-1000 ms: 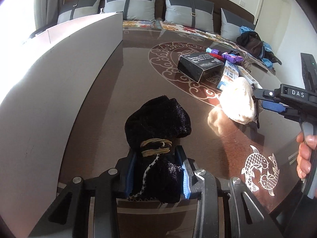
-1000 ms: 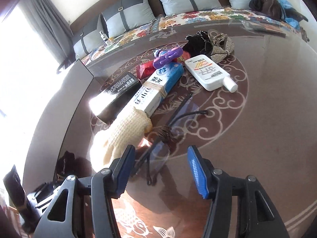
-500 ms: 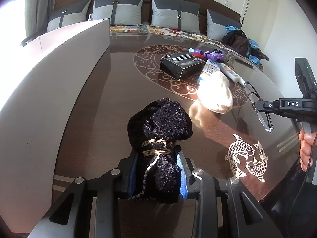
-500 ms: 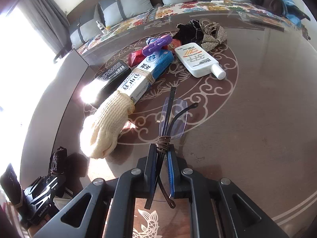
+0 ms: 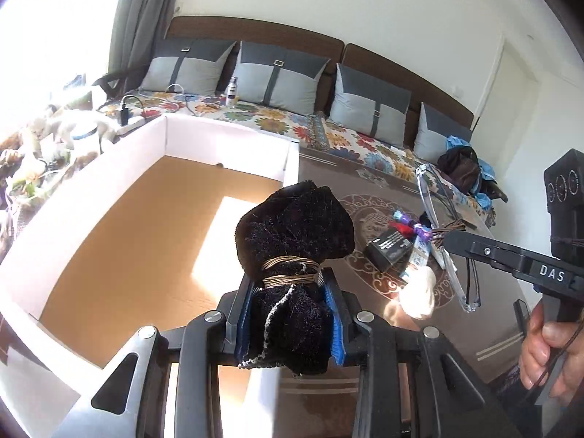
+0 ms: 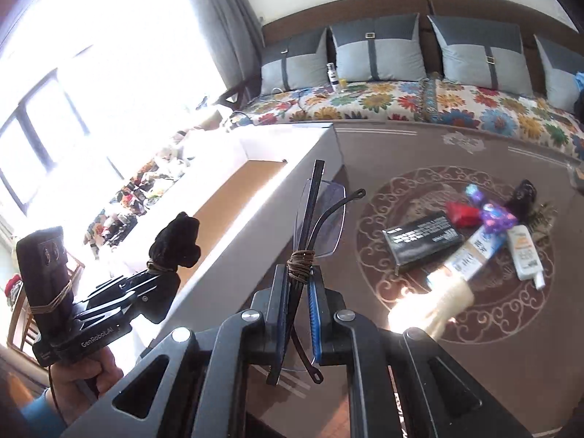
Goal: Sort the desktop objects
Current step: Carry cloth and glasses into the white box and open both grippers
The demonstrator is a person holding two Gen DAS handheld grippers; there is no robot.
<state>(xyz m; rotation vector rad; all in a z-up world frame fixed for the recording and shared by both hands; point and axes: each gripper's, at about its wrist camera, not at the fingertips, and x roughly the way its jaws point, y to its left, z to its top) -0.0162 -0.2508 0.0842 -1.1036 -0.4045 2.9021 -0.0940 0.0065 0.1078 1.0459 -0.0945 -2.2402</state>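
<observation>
My left gripper [image 5: 290, 292] is shut on a black fuzzy bundle [image 5: 295, 219] tied with brown cord, held above the near edge of a large white box [image 5: 226, 144] with a brown floor. It also shows in the right wrist view [image 6: 177, 237]. My right gripper [image 6: 297, 288] is shut on folded rimless glasses [image 6: 319, 215] wrapped with brown cord, held raised beside the box wall [image 6: 255, 200]. The glasses also show in the left wrist view [image 5: 443, 241].
On the brown patterned table [image 6: 419, 153] lie a black box [image 6: 423, 241], a blue-white carton [image 6: 471, 255], a white bottle [image 6: 525, 252], a cream glove [image 6: 438, 303], red and purple items [image 6: 485, 211]. A sofa with cushions [image 6: 379, 54] stands behind.
Both grippers have lifted and swung left toward the white box, whose inside is now in view. The right gripper closed on the glasses a second ago and raised them off the table.
</observation>
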